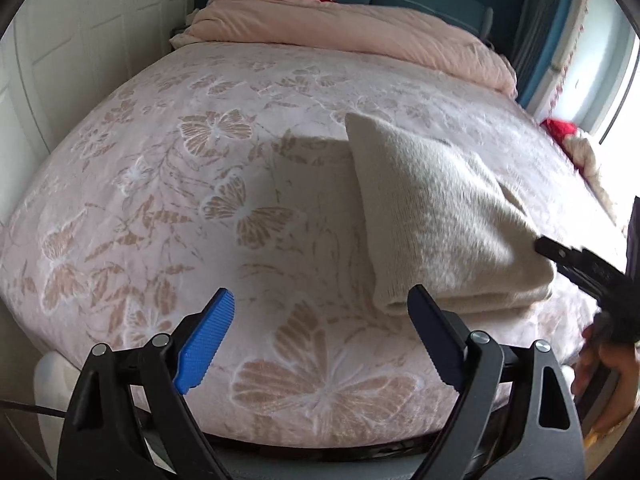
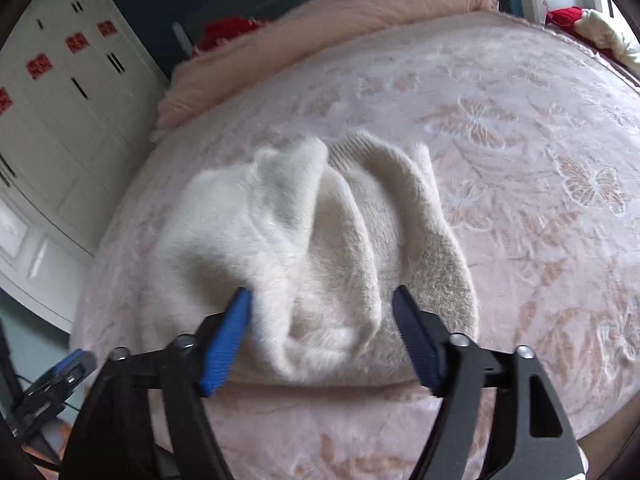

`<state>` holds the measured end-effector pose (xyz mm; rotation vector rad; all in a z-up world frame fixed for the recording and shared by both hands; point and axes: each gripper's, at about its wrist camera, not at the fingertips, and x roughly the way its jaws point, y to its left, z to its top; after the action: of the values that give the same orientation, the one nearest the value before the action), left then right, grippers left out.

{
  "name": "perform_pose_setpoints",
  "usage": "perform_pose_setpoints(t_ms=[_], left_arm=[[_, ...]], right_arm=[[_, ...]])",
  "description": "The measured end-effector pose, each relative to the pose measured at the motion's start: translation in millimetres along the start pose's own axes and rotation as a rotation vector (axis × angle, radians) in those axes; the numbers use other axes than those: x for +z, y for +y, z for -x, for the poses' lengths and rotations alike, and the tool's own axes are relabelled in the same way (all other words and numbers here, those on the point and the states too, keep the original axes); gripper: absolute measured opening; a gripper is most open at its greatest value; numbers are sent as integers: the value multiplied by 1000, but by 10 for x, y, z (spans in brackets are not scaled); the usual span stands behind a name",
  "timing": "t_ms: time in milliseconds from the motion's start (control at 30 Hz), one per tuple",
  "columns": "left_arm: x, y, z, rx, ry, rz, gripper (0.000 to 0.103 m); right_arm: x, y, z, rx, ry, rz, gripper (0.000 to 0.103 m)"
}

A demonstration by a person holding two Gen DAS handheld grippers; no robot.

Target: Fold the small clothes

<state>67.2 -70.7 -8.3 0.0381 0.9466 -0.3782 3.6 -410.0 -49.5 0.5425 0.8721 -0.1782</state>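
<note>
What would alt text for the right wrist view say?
A fluffy cream knitted garment lies bunched on a pink butterfly-patterned bedspread, between the open blue-padded fingers of the right gripper. White wardrobe doors stand at left.

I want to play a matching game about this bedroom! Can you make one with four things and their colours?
Things:
1. sweater
2. wardrobe
3. gripper pads
4. folded quilt

Colours:
A. blue
B. plain pink
C. cream
D. white with red stickers

Pairs: 1-C, 2-D, 3-A, 4-B
</note>
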Motion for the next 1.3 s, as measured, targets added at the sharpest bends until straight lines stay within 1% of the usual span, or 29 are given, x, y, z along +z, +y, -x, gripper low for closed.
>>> perform_pose_setpoints(t_ms=[33,67,100,133,167,200,233,267,333,367,433,500,533,567,600,633,667,700,733,800,833,900,1000,1033,1100,1167,1233,1267,1300], left_arm=[[-1,-11,-1,0,4,-1,86],[-1,-19,11,-4,4,1,86],[0,-23,29,-8,0,6,86],[-1,-29,43,-11,-2,8,86],[-2,-33,52,-11,-1,7,86],[-1,-36,52,-10,1,7,86],[4,-37,55,-8,4,10,86],[10,-40,61,-10,5,14,86],[32,-43,81,-17,3,18,86],[46,-51,102,-21,-2,18,86],[62,-74,123,-30,-13,12,86],[65,-108,109,-33,-13,6,87],[63,-126,95,-36,-10,8,87],[56,-151,69,-44,-1,11,87],[45,-174,42,-54,6,13,87],[34,-204,14,-61,16,10,87],[25,-234,-1,-65,22,7,87],[17,-259,-8,-65,24,4,87],[8,-285,-16,-63,29,-1,87],[-7,-341,-29,-68,39,-17,87],[-9,-368,-33,-69,41,-25,87],[-7,-401,-29,-65,36,-32,87],[16,-401,7,-68,27,-21,87],[21,-388,17,-70,22,-18,87],[35,-347,28,-59,18,-15,87],[39,-304,14,-47,19,-10,87],[43,-272,-15,-39,26,0,87],[50,-255,-41,-36,33,10,87],[57,-249,-55,-36,38,17,87]], right_arm=[[-6,-42,-136,36,51,-34,73],[-3,-72,-251,81,74,-72,67],[-18,-107,-325,131,87,-120,40],[-20,-100,-385,185,103,-146,34],[1,-65,-413,205,115,-158,31],[35,9,-376,202,101,-143,29],[94,113,-284,202,72,-103,28],[198,269,-80,216,8,-43,27],[367,453,341,254,-106,14,23],[457,531,630,269,-188,49,11],[521,527,1036,228,-301,94,0],[492,348,1047,159,-296,88,0],[405,184,964,88,-268,76,0],[265,-95,689,-11,-178,47,0],[222,-223,521,-32,-111,15,1],[111,-428,357,-32,-28,-73,2],[-2,-584,322,46,0,-191,10],[-67,-628,373,132,-22,-250,12],[-82,-589,451,172,-58,-257,18],[-13,-413,526,182,-81,-202,74],[51,-310,530,196,-89,-171,77],[155,-190,434,214,-61,-125,78],[221,-186,65,161,47,-131,78],[188,-204,-56,160,79,-146,78],[178,-236,-226,193,134,-202,78],[174,-153,-255,273,136,-235,78],[226,25,-268,285,127,-182,73],[256,89,-278,284,128,-162,51],[297,172,-329,282,136,-129,18]])
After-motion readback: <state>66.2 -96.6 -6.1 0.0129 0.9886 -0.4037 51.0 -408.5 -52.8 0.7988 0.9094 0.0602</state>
